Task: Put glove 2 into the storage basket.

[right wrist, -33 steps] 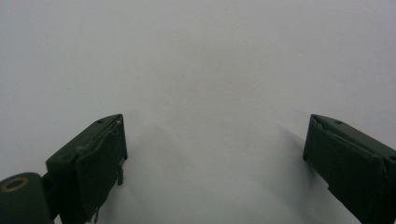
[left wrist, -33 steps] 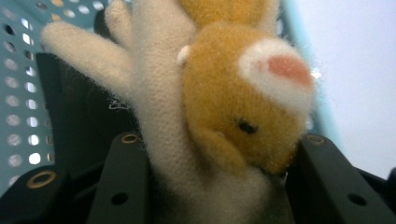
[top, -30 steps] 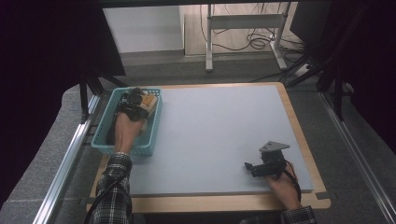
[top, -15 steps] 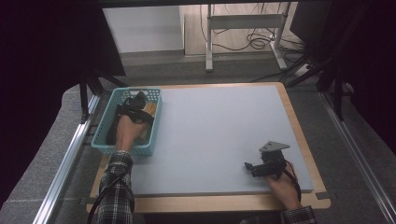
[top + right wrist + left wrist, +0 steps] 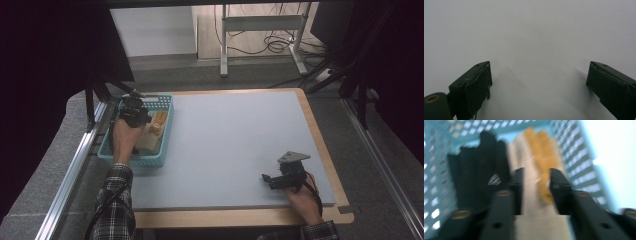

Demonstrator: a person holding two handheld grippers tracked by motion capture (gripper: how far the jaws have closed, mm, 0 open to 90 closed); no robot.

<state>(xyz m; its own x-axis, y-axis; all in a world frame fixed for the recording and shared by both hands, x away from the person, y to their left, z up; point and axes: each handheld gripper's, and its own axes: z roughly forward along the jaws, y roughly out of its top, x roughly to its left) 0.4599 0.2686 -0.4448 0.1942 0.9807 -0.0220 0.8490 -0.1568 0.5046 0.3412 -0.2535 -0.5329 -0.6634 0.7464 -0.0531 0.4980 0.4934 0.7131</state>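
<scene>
A teal mesh basket (image 5: 137, 161) stands at the left of the blue-grey mat (image 5: 235, 135). In it lie a cream item (image 5: 147, 141), an orange item (image 5: 159, 121) and a black item (image 5: 479, 165). My left gripper (image 5: 134, 107) is inside the basket near its far left corner. In the blurred left gripper view its jaws (image 5: 536, 173) stand a narrow gap apart and have just been closing. The cream item (image 5: 534, 195) shows in that gap, but blur hides whether the pads press on it. My right gripper (image 5: 267, 179) rests open on the mat at the near right, with bare mat between its jaws (image 5: 539, 75).
The mat lies on a wooden table top (image 5: 225, 217) with metal rails (image 5: 70, 180) along both sides. Desk legs and cables (image 5: 260, 45) stand on the floor beyond the far edge. Dark curtains hang left and right.
My left gripper has shifted left and a little away inside the basket, uncovering the cream and orange items. The right gripper has stayed where it was.
</scene>
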